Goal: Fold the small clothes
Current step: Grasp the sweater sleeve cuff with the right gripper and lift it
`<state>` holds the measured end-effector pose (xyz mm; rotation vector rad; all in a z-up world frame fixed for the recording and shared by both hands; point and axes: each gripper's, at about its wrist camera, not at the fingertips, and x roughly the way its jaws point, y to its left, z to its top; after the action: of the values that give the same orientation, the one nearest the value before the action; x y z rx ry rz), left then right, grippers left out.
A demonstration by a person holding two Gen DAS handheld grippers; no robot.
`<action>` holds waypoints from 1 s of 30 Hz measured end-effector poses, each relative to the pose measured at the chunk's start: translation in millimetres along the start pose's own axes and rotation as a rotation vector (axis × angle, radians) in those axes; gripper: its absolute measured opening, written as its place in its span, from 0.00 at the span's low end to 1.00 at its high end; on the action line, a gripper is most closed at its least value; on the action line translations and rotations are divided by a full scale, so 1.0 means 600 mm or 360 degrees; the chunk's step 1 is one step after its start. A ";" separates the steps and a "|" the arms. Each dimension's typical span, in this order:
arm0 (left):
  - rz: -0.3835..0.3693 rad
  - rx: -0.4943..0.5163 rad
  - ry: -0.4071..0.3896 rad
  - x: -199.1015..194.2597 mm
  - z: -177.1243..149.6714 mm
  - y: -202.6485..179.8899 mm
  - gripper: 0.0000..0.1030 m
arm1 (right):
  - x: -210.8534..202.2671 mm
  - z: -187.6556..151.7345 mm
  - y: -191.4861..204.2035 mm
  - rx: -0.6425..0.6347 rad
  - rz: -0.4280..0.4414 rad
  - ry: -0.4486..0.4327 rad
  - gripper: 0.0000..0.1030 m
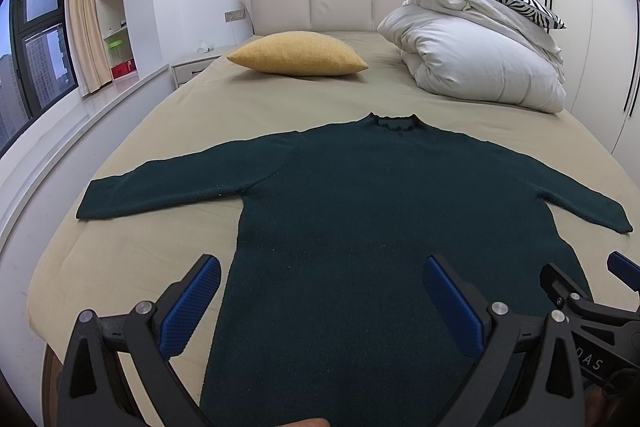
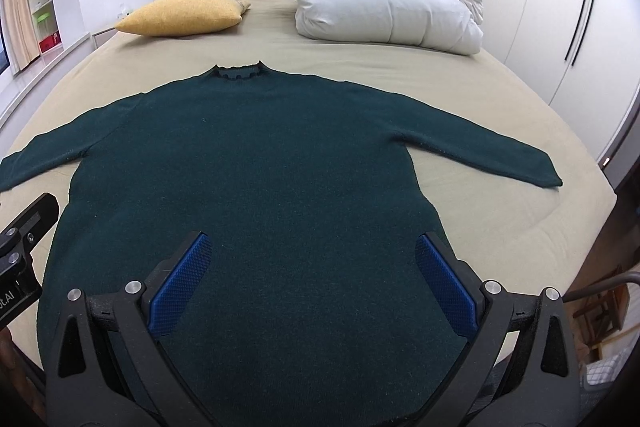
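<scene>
Two grippers hover over the near hem of a dark green sweater spread flat on the beige bed, sleeves out; left gripper and right gripper both gape wide, holding nothing

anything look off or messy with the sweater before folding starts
Nothing stands out. The dark green sweater lies flat and face up on the bed, both sleeves spread out to the sides, collar toward the headboard. Both grippers hover open above its hem.
</scene>
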<state>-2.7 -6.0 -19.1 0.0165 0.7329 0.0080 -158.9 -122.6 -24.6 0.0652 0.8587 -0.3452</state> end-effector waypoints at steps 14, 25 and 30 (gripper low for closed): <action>-0.0127 0.0066 0.0163 0.059 0.002 -0.025 1.00 | 0.057 0.033 -0.143 0.0244 0.0052 0.0004 1.00; -0.0250 0.0158 0.0219 0.149 0.041 -0.065 1.00 | 0.227 0.003 -0.662 0.1437 0.0091 0.0016 0.85; -0.0229 0.0121 0.0249 0.179 0.067 -0.084 1.00 | 0.312 -0.023 -0.800 0.1712 0.0154 0.0063 0.65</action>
<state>104.1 -55.7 -61.6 0.0358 0.8894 -0.1576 -211.9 -623.0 -135.2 1.1080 0.6231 -0.6838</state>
